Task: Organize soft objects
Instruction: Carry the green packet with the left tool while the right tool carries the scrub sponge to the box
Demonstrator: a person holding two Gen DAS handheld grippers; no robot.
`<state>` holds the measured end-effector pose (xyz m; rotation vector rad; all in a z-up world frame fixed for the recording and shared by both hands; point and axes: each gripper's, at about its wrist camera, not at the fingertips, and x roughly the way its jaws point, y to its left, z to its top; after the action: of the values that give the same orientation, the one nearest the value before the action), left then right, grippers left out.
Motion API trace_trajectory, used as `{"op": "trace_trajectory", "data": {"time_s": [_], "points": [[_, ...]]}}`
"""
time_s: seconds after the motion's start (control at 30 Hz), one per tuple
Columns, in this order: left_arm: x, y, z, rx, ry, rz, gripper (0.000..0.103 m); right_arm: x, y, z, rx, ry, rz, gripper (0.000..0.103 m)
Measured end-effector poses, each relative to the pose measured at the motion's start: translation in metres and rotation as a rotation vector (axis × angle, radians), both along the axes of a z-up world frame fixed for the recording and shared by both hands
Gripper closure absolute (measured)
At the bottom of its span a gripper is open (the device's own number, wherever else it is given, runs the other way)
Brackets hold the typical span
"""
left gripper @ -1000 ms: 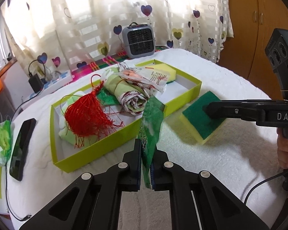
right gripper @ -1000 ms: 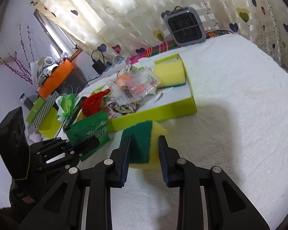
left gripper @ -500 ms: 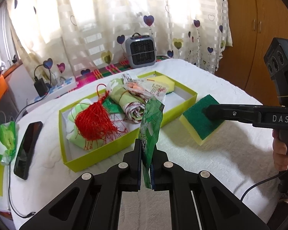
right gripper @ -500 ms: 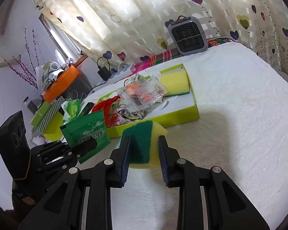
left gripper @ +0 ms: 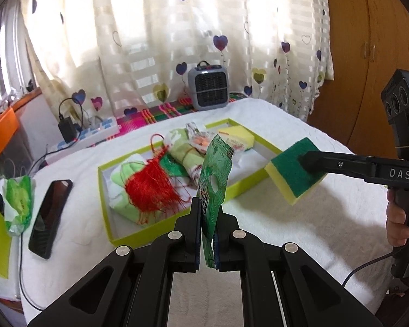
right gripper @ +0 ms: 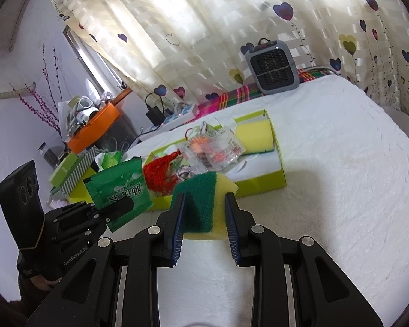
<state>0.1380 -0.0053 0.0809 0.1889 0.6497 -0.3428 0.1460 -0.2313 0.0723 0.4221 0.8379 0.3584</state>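
Observation:
My left gripper (left gripper: 207, 219) is shut on a green plastic packet (left gripper: 214, 179), held upright above the white cloth; the packet also shows in the right wrist view (right gripper: 120, 189). My right gripper (right gripper: 204, 212) is shut on a green-and-yellow sponge (right gripper: 204, 204), lifted off the cloth; the sponge also shows in the left wrist view (left gripper: 294, 169). A lime-green tray (left gripper: 107, 218) beyond both holds a red tassel (left gripper: 150, 190), rolled cloths (left gripper: 182, 158), a clear packet (right gripper: 212, 150) and a second yellow sponge (right gripper: 255, 136).
A black phone (left gripper: 50, 204) and a crumpled green wrapper (left gripper: 17, 204) lie left of the tray. A small grey heater (left gripper: 208, 88) stands at the back by the curtain. A power strip (left gripper: 84, 140) with a charger is at the back left. A wooden wardrobe (left gripper: 368, 41) is on the right.
Both grippers have risen. The sponge has come up off the cloth in the right gripper, and the green packet has been lifted higher in the left.

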Motion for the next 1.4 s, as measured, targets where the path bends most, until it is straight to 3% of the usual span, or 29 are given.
{"op": "trace_trajectory", "data": {"time_s": [0.7, 1.1, 1.4], "points": [[0.036, 0.016, 0.031, -0.036, -0.046, 0.027, 0.096, 0.033, -0.001, 0.009, -0.004, -0.018, -0.016, 0.074], [0.084, 0.030, 0.027, -0.036, -0.018, 0.075, 0.096, 0.077, -0.011, 0.003, -0.013, 0.004, -0.067, 0.074], [0.107, 0.029, 0.004, 0.006, 0.032, 0.093, 0.096, 0.097, -0.007, -0.017, -0.038, 0.076, -0.017, 0.074]]}}
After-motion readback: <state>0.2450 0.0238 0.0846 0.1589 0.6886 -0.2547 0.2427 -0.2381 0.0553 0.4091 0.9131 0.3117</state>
